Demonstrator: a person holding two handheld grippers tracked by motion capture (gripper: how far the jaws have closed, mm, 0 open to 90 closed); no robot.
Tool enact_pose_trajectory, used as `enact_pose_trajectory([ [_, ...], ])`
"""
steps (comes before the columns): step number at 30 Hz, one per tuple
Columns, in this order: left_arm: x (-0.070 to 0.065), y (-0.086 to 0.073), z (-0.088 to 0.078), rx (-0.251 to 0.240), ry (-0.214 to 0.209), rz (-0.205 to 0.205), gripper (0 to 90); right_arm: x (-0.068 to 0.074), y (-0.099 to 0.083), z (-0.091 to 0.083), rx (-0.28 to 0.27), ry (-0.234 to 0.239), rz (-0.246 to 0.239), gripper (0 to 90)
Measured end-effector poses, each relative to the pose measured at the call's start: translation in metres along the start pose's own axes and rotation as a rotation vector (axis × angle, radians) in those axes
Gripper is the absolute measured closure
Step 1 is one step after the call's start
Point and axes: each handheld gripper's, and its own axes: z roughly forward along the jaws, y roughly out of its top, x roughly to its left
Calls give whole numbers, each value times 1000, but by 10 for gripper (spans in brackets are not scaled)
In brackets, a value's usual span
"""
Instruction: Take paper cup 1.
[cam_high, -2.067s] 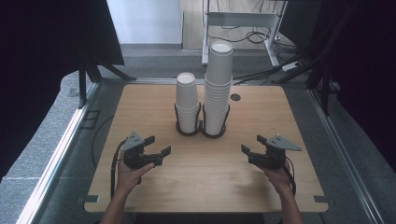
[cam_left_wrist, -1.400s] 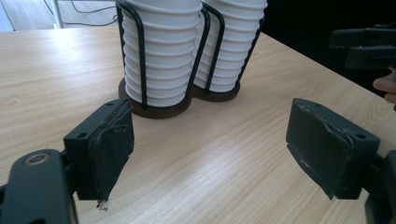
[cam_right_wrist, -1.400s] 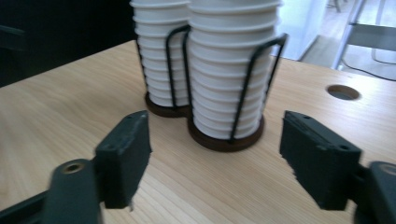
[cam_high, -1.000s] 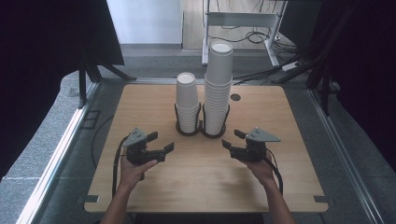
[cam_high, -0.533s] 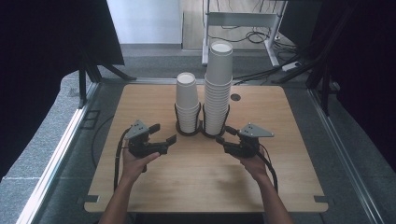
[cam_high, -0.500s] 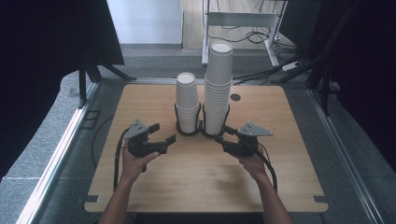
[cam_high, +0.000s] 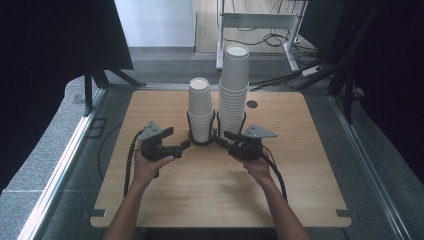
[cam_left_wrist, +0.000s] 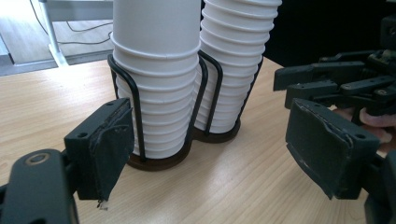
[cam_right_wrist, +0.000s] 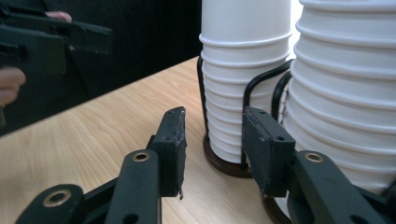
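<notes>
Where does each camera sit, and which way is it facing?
High view: above the person's side, looking forward and down on the wooden table; both forearms, left gripper and right gripper show.
Left gripper view: low on the left gripper, facing the shorter cup stack; own jaws wide apart, right gripper beyond.
Right gripper view: low on the right gripper, facing the holder base; own jaws, just closing, press on nothing.
Shared: both gripper views show the taller cup stack beside the shorter.

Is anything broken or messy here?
On the left gripper, the black pads look worn: a frayed corner hangs loose from one. The cup stacks stand upright in their wire holder; nothing spilled.
</notes>
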Motion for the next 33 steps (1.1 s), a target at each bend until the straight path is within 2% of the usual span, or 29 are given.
enact_pose_trajectory([
  [5,2,2,6,10,6,-6,159,0,4,13,24,2,-15,621],
  [9,4,6,13,24,3,-6,160,1,10,19,22,7,-27,645],
  [15,3,17,19,21,16,6,166,2,19,27,20,7,-51,775],
  [16,3,17,19,21,16,6,165,2,19,27,20,7,-51,775],
  [17,4,21,20,10,12,7,166,2,21,29,21,6,-58,825],
  [22,5,29,24,14,12,12,162,-1,25,34,26,15,-59,890],
  [25,5,34,26,15,15,15,158,-1,26,37,24,27,-47,897],
  [33,6,43,34,8,26,13,158,1,32,48,41,38,-62,898],
])
